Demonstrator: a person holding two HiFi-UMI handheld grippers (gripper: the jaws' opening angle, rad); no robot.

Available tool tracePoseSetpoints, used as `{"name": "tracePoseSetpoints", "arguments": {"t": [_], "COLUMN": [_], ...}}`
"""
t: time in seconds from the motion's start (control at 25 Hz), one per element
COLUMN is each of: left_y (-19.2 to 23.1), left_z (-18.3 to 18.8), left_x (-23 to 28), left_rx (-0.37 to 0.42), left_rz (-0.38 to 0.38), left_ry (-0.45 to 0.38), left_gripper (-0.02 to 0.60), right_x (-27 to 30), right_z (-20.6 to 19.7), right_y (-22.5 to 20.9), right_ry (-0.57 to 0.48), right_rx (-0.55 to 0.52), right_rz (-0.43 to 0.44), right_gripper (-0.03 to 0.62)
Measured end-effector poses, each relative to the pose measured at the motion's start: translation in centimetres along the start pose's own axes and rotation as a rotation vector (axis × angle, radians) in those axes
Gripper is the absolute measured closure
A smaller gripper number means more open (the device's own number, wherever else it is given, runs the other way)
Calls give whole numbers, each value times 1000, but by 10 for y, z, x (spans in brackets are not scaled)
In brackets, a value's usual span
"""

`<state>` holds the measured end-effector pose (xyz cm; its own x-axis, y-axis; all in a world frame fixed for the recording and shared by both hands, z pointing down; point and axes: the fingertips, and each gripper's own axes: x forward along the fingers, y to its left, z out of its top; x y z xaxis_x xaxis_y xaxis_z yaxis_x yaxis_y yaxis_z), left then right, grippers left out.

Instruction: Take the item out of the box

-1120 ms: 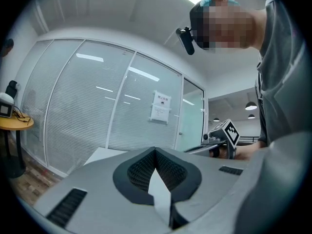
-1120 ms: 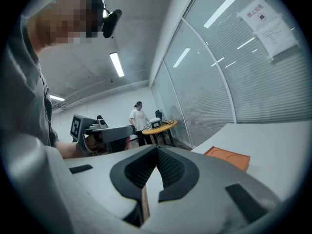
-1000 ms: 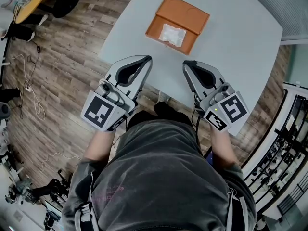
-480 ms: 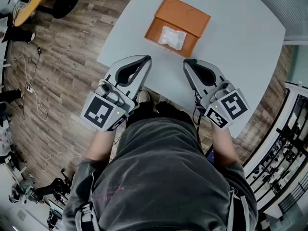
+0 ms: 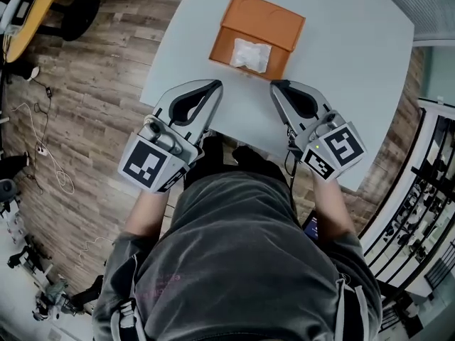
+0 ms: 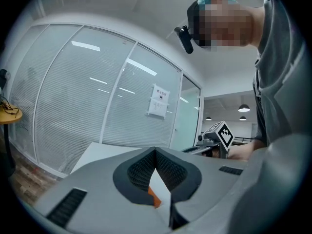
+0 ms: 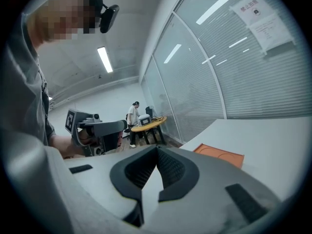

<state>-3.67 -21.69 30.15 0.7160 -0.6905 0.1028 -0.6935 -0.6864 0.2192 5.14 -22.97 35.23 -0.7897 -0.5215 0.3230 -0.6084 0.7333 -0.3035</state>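
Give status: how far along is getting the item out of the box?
Done: the orange box looks open on the table. In hand: nothing; left claw and right claw are shut and empty, short of the box. Left: the white packet sits inside it, so reach in, grip it, lift it out.

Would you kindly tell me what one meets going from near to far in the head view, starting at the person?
grey shirt → left gripper and right gripper, side by side → orange box with the white packet in its near half → bare table beyond
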Motion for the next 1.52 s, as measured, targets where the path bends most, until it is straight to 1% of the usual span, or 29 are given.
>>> {"name": "tracePoseSetpoints", "arguments": {"t": [0.28, 0.52, 0.8, 1.0, 1.2, 1.44, 1.52], "left_y": [25, 61, 88, 97, 107, 109, 111], "left_z": [-17, -37, -58, -68, -79, -83, -86], "left_x": [1, 6, 20, 32, 38, 44, 42], "left_rx": [1, -16, -35, -48, -61, -75, -78], "left_rz": [-74, -92, -105, -116, -119, -120, -116], "left_ry": [45, 86, 118, 137, 165, 144, 156], "left_gripper": [575, 574, 574, 575, 575, 575, 575], "right_x": [24, 54, 79, 92, 108, 118, 122], "right_z": [-9, -13, -23, -37, -55, -80, -87], "right_y": [-14, -26, -45, -60, -77, -96, -101], "right_ry": [19, 46, 81, 112, 166, 228, 256], "right_rx": [15, 33, 46, 52, 34, 3, -17], "right_rz": [-70, -102, -118, -127, -138, -166, -170], "right_gripper": [589, 589, 589, 589, 589, 589, 589]}}
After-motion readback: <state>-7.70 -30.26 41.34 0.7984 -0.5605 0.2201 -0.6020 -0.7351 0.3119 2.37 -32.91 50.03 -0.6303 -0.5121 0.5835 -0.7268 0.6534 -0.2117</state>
